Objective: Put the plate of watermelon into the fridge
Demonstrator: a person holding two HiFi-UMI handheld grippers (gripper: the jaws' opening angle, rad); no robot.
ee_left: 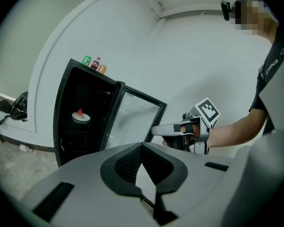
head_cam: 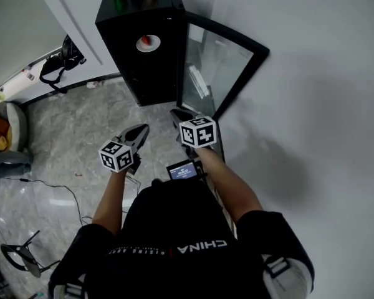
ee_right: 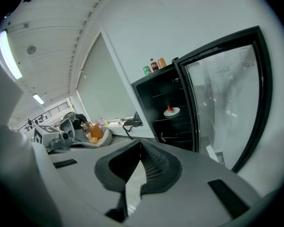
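Both clenched empty, your left hand-held gripper (head_cam: pixel 141 130) and right hand-held gripper (head_cam: pixel 178 113) hang before the fridge (head_cam: pixel 132 67); the plate of watermelon (head_cam: pixel 148 43) sits inside it, its open door (head_cam: pixel 213 67) seemingly left to shut.

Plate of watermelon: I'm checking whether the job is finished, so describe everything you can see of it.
The plate is small, round and white, carrying one red, pointed watermelon wedge, upright. It sits level on a middle shelf inside the black fridge, whose glass door stands open. Nothing else touches it.
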